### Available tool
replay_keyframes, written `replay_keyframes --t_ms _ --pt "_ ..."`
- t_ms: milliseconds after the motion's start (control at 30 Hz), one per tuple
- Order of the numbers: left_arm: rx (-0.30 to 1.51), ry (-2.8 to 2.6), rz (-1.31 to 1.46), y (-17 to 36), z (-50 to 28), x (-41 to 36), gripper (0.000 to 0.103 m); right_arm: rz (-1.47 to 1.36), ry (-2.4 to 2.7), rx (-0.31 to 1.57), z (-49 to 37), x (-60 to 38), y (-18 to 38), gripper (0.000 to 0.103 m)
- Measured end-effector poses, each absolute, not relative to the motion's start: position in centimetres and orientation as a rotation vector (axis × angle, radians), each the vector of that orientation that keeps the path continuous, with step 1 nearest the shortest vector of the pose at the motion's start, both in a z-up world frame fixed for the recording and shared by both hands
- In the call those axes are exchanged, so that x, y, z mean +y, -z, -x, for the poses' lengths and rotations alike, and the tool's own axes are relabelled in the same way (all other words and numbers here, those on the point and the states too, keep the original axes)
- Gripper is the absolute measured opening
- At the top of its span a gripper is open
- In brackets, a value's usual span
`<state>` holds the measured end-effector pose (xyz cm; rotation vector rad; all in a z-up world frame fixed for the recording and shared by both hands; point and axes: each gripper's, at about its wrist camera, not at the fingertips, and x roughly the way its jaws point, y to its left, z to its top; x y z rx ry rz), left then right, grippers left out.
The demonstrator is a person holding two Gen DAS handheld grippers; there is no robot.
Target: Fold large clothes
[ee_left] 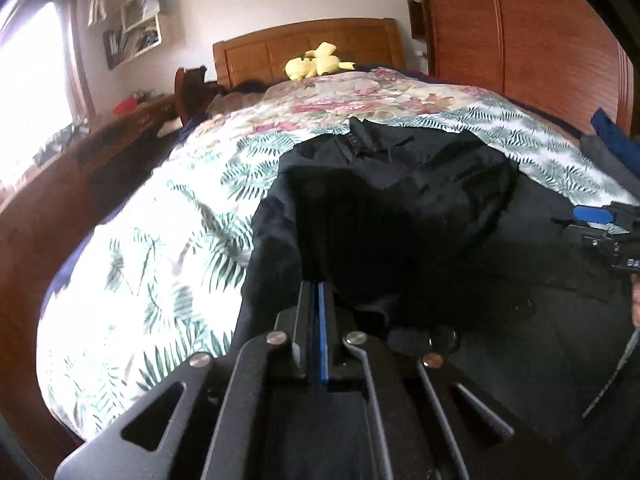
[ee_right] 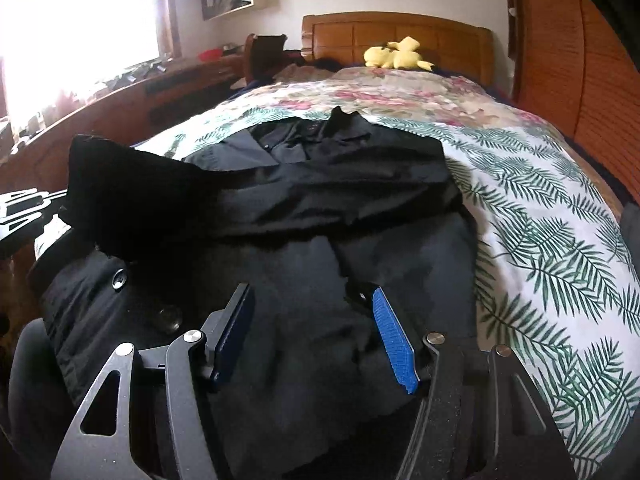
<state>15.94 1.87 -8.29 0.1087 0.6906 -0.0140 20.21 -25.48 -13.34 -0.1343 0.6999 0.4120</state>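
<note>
Black coat (ee_right: 304, 208) spread across the bed (ee_right: 540, 216), collar toward the headboard, one flap raised at its left. Soft, limp, probably fairly heavy cloth; likely to sag and drag, so best pinched at a hem, edge or corner, not mid-panel. Left tool (ee_left: 318, 304) pressed fully together, seemingly pinching a fold of the coat, though dark cloth hides the contact. Right tool (ee_right: 312, 336) spread about halfway, hovering over the coat's near part, holding nothing.
</note>
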Motion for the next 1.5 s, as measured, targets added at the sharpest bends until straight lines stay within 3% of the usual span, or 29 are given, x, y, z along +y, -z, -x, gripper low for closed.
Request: replay_keyframes --t_ms 100,333,767,1100,1167,1500 --pt "0.711 0.023 -0.070 8.7 -15.1 3.0 0.000 0.140 -0.419 0.696 -20.2 -25.0 13.4 0.063" --pt "0.722 0.071 -0.027 8.6 -13.7 3.9 0.012 0.164 -0.435 0.705 -20.3 -24.0 14.0 0.063" --pt "0.729 0.131 0.005 8.7 -15.1 3.6 0.015 0.214 -0.422 0.722 -20.6 -23.1 15.2 0.063" --pt "0.761 0.134 0.016 9.9 -17.3 3.1 0.015 0.210 -0.414 0.721 -20.8 -23.3 15.2 0.063" --pt "0.748 0.154 0.007 9.8 -16.8 2.8 0.000 0.213 -0.412 0.724 -20.9 -23.3 15.2 0.063" --pt "0.735 0.250 -0.024 7.7 -12.7 -0.8 0.000 0.216 -0.413 0.718 -20.8 -23.2 15.0 0.063"
